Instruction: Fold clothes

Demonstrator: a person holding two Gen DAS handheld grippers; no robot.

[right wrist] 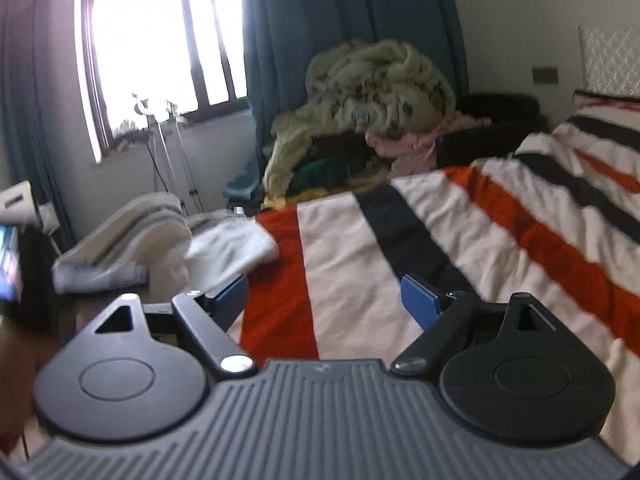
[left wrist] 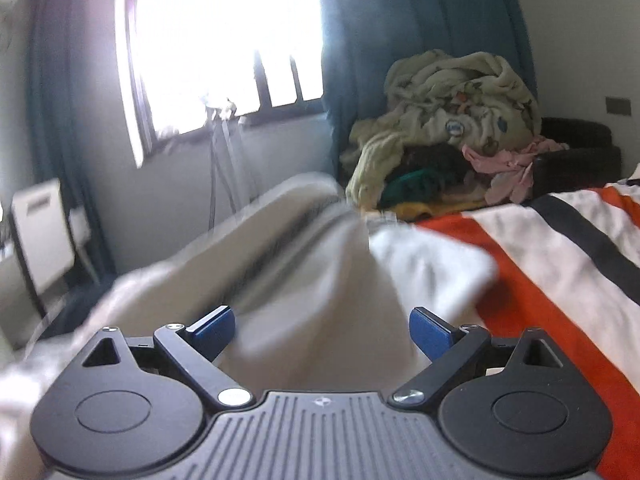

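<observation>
A dark basket [left wrist: 576,160] stands at the far edge of the bed, under a heap of unfolded clothes [left wrist: 460,92]: a pale, printed blanket-like piece on top, pink, dark green and yellow cloth spilling below it. In the right wrist view the same heap [right wrist: 380,84] rises beyond the bed's far edge, with the basket's dark rim [right wrist: 500,104] just behind it. No writing can be read anywhere; a small round print on the pale cloth is too blurred to make out.

The left tongs [left wrist: 322,330] stand wide open, blue pads apart, and a white garment [left wrist: 320,260] rises between and ahead of them in a motion-blurred ridge. Whether either pad touches the cloth cannot be told. The garment lies at the near-left corner of the bed, partly over the striped cover [left wrist: 560,260] and partly hanging past the bed's left edge.

The right tongs [right wrist: 324,300] are also wide open and hold nothing; they hover over the striped cover [right wrist: 460,240], orange, white and black bands running below them. From this view the white garment [right wrist: 192,244] sits to the left of the tongs, bunched at the bed's left edge, its left pad near the cloth's hem. A window [right wrist: 160,40] with teal curtains [right wrist: 320,40] lies beyond the bed.
</observation>
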